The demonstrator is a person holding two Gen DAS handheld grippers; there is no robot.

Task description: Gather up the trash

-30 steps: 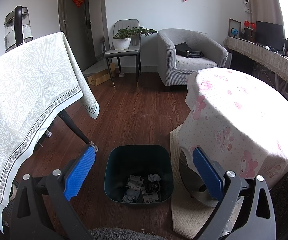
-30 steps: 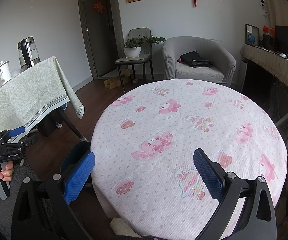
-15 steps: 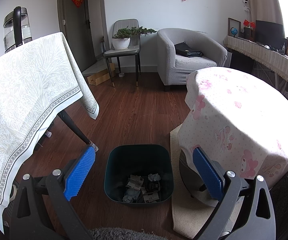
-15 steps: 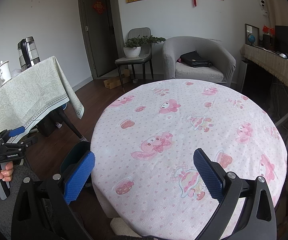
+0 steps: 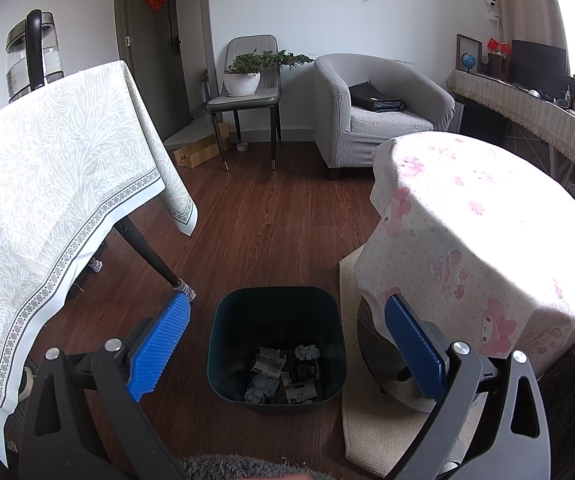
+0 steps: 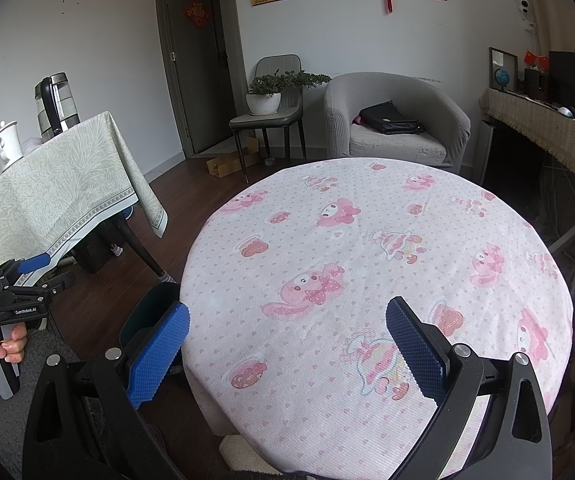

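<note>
Dark green, the bin [image 5: 277, 344] on the floor beside the round desk [image 6: 375, 280] holds crumpled trash [image 5: 283, 376]. Both the left gripper [image 5: 283, 344] and right gripper [image 6: 287, 344] hang empty, jaws apart. Collection looks finished; any next move calls for finding stray litter, none visible here.

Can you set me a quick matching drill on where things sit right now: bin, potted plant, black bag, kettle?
Things:
1. dark green bin
2. potted plant
3. black bag
4. glass kettle

Places:
A. on the grey armchair seat
B. on the table with the pale green leaf-pattern cloth
C. on the floor beside the round table, with crumpled paper scraps inside
D. on the seat of the grey dining chair

Pairs: 1-C, 2-D, 3-A, 4-B
</note>
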